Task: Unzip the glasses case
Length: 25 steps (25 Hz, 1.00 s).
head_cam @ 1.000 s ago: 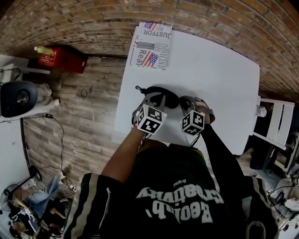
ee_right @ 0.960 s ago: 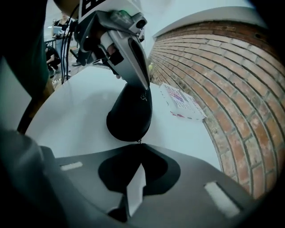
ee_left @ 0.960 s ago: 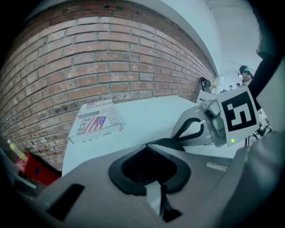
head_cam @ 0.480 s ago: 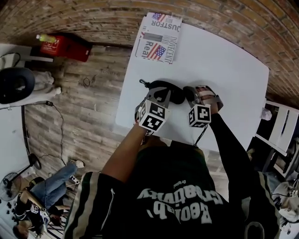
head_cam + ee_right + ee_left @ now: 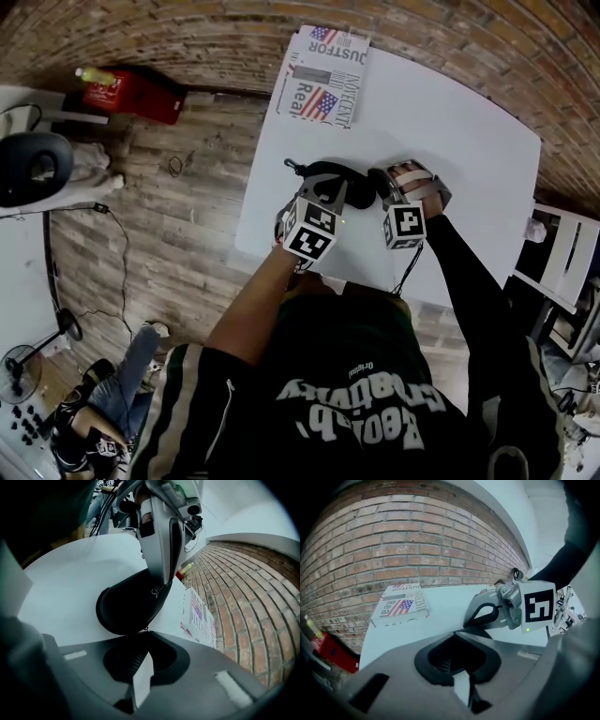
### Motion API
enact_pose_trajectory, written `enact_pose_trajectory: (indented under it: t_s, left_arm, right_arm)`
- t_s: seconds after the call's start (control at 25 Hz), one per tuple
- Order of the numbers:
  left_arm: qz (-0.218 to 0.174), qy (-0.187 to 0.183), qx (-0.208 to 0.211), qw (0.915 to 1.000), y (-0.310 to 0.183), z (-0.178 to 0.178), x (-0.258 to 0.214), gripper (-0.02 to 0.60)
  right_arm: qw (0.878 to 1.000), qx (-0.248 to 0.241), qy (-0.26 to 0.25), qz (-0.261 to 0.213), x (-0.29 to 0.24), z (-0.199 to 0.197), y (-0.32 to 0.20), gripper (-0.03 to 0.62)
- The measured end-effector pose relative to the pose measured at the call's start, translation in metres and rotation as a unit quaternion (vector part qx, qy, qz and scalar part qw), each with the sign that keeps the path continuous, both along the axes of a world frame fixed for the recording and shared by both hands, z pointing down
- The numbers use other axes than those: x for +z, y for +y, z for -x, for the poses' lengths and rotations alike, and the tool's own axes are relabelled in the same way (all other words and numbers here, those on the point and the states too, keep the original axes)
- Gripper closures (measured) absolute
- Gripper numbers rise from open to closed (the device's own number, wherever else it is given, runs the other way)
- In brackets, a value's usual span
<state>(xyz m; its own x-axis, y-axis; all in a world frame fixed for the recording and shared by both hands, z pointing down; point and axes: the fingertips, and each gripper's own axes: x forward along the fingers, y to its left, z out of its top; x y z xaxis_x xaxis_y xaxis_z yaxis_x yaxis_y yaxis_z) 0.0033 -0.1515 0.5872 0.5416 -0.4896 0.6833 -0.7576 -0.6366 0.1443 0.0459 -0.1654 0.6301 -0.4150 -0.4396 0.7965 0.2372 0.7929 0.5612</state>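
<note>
The glasses case (image 5: 131,604) is black and rounded. It lies on the white table (image 5: 450,122), near the middle of the head view and close to the edge by me. In my right gripper view it fills the middle of the frame, just past the jaws.

My right gripper (image 5: 146,631) has its jaws pressed together. Their tips sit right at the near edge of the case, and they pinch the tiny zip pull (image 5: 146,628) that sticks out there. In the head view this gripper is at the right end of the case.

My left gripper (image 5: 457,633) also has its jaws pressed tight together. In the right gripper view it comes down from the top of the frame and its tip touches the top of the case. In the head view it is over the left half of the case. I cannot tell if it pinches any part of the case.

My left arm (image 5: 258,309) is bare and my right arm is in a black sleeve (image 5: 469,300).

Farther up the table, at the top of the head view, lies a flat box with flags (image 5: 323,75) on it. It is well apart from the case. A brick wall (image 5: 187,28) runs along the top. On the wood floor (image 5: 178,234) at the upper left sits a red box (image 5: 131,94).
</note>
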Motion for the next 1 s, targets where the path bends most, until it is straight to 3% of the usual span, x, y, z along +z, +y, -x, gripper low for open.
enact_pose_trajectory:
  t_s: [0.52, 0.76, 0.88, 1.0]
  left_arm:
    - [0.004, 0.017, -0.006, 0.9998, -0.003, 0.001, 0.000, 0.574]
    - [0.004, 0.023, -0.009, 0.9997, -0.004, 0.001, 0.001, 0.574]
    - [-0.005, 0.013, 0.001, 0.9999, -0.003, 0.002, -0.001, 0.574]
    - [-0.025, -0.002, 0.003, 0.9997, -0.003, 0.005, -0.007, 0.543]
  right_arm:
    - [0.994, -0.097, 0.041, -0.026, 0.003, 0.020, -0.011, 0.579]
    - [0.991, -0.118, 0.051, -0.041, 0.001, 0.033, -0.018, 0.577]
    - [0.995, -0.092, 0.040, -0.020, 0.002, 0.029, -0.016, 0.579]
    - [1.000, 0.013, -0.005, 0.019, -0.007, 0.023, -0.023, 0.582]
